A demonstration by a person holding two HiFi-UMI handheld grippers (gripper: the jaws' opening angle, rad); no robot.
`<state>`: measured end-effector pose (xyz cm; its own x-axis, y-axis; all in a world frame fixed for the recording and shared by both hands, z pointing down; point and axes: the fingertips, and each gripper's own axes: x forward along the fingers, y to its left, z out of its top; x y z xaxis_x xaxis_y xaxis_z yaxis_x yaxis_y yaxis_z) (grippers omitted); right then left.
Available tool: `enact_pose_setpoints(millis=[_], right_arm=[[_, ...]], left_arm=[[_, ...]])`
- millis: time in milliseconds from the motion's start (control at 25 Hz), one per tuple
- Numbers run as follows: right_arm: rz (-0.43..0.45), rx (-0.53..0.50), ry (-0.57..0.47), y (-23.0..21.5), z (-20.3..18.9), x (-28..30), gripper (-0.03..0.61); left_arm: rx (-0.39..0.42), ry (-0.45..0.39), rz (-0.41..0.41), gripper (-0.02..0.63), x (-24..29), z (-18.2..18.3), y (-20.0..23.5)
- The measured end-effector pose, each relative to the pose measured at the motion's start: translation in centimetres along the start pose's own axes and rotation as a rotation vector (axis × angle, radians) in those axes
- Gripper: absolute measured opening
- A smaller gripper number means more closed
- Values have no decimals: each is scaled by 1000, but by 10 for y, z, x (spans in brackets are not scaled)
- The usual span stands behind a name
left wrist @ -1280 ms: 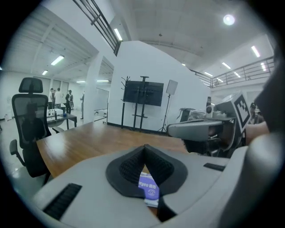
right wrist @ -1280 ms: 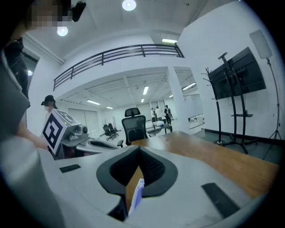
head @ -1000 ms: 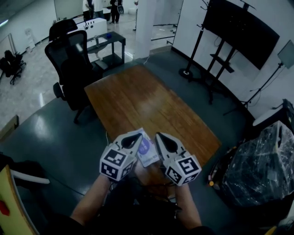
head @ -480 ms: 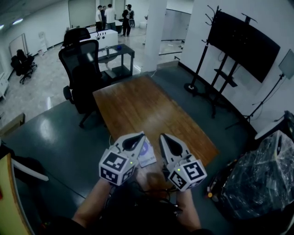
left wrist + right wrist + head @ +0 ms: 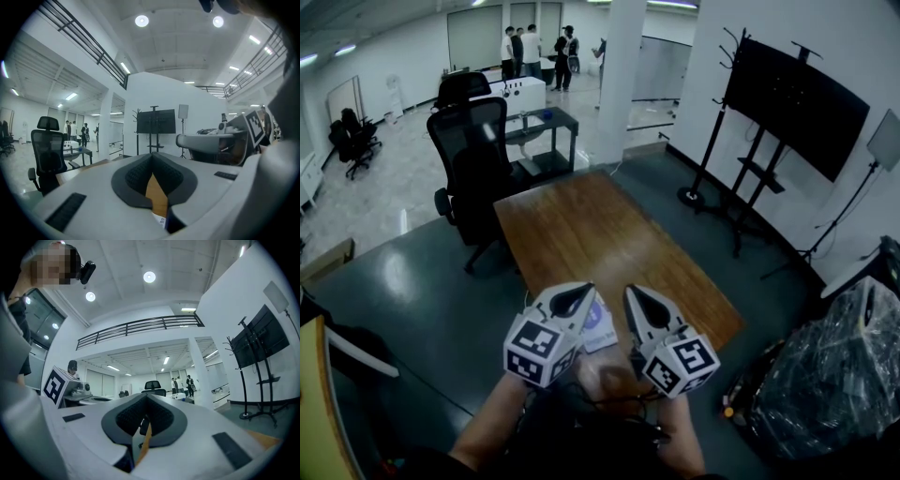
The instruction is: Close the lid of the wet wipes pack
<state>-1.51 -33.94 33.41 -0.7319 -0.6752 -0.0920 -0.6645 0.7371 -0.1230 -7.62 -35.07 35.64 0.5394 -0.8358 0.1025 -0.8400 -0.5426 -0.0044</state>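
Wet wipes pack (image 5: 600,326) lies at the near edge of the counter (image 5: 600,225), between both tools. Left tool (image 5: 580,294) pressed together, empty, and right tool (image 5: 633,296) likewise. Smart play: lower one closed tip squarely onto the lid and press gently.

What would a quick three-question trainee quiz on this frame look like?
1. True or false: the left gripper is clamped on the wet wipes pack.
2. Where does the pack lie? A) at the near end of the wooden table B) on the office chair C) on the floor
3. Fill in: the jaws of the right gripper are ____.

Key: 1 false, since its jaws are together with nothing between them; 2 A; 3 shut.
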Motion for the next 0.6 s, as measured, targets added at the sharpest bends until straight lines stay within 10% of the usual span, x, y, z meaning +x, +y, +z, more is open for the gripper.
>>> enact_pose_setpoints(millis=[600], right_arm=[[1, 7, 2, 7, -1, -1, 9]], left_arm=[[14, -5, -3, 6, -9, -1, 3]])
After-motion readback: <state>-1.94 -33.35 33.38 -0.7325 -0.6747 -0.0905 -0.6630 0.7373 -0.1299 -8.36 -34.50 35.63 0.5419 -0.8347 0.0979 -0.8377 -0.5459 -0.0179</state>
